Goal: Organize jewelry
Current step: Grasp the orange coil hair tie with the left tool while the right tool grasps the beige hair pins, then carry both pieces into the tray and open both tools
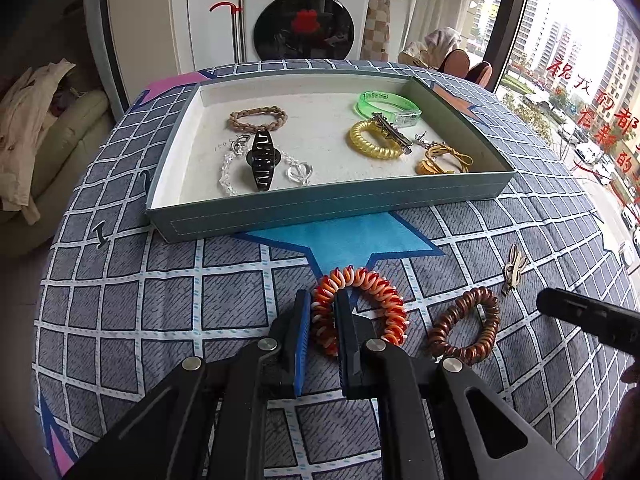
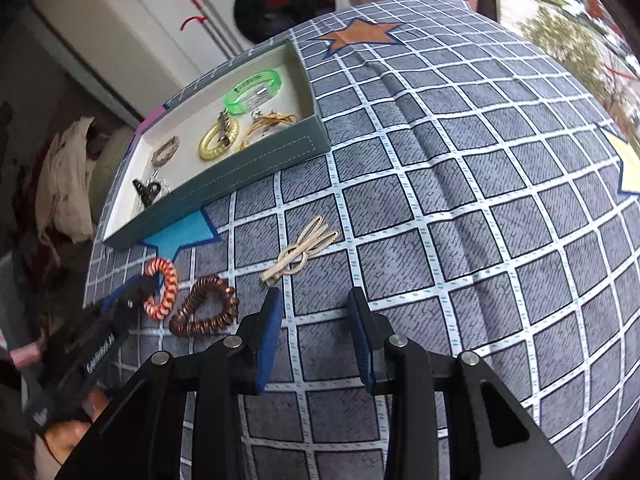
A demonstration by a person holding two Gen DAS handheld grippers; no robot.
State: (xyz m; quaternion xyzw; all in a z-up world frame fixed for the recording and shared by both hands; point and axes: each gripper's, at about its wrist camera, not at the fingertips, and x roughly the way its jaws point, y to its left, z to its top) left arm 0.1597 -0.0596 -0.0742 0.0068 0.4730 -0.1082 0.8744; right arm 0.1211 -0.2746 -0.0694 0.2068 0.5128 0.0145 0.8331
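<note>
From the left wrist we see our left hand-held gripper (image 1: 323,300) clamped on the near side of the red, orange and white spiral hair tie (image 1: 360,308), which lies on the grey checked cloth (image 1: 160,280) of the worktop — just before the shallow teal tray (image 1: 320,208) holding the other jewelry. A coppery brown spiral hair tie (image 1: 466,330) lies beside it.

From the right wrist our right hand-held gripper (image 2: 316,300) stands open and empty above the cloth — the cream bow-shaped hair clip (image 2: 304,250) lies just beyond its fingertips.
</note>
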